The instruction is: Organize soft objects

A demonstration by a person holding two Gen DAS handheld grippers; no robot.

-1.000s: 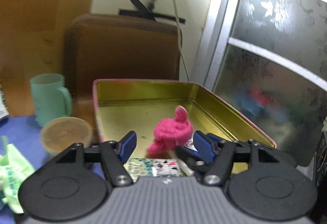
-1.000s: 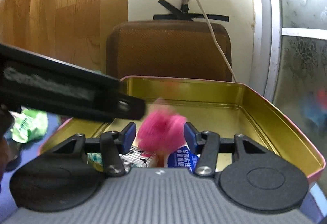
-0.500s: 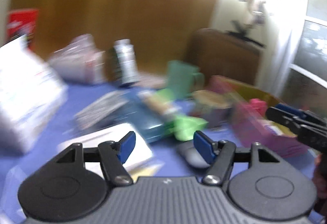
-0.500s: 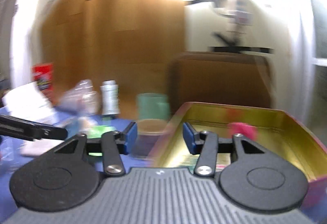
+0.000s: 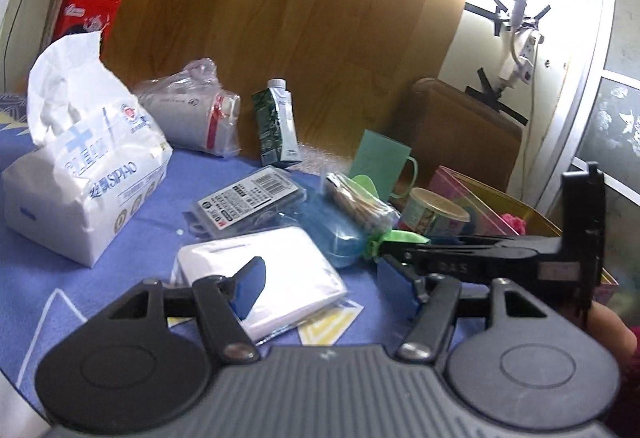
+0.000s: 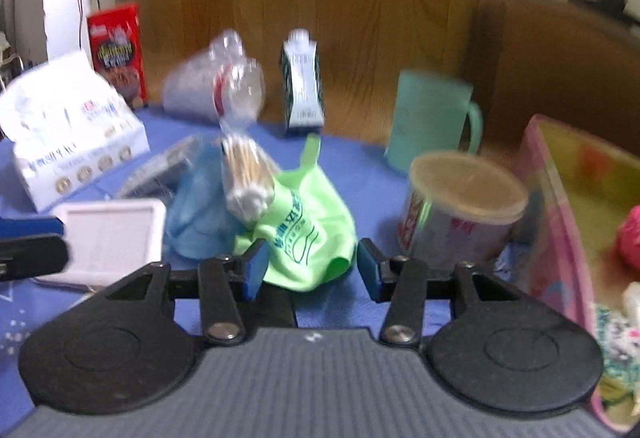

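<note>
One soft item, pink knitted bundle point(image 6: 629, 238), already inside yellow-lined pink tin box point(image 6: 556, 198) at three o'clock; lime-green cloth pouch point(image 6: 308, 234) left on blue table point(image 6: 352, 162) at twelve o'clock of released, empty right tongs point(image 6: 308, 270), crowded by cotton-swab bundle point(image 6: 246, 174) and lidded can point(image 6: 460, 206); left tongs point(image 5: 320, 278) likewise released, empty.

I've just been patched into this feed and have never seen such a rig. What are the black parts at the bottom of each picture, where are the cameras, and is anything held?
Each picture comes from a camera on a hand-held gripper, looking along its two blue-tipped fingers. The left gripper is open and empty above a white packet. The right gripper is open and empty in front of a green cloth. A tissue pack, a lidded can and other clutter lie on the blue tablecloth. A pink soft item lies in the tin.
</note>
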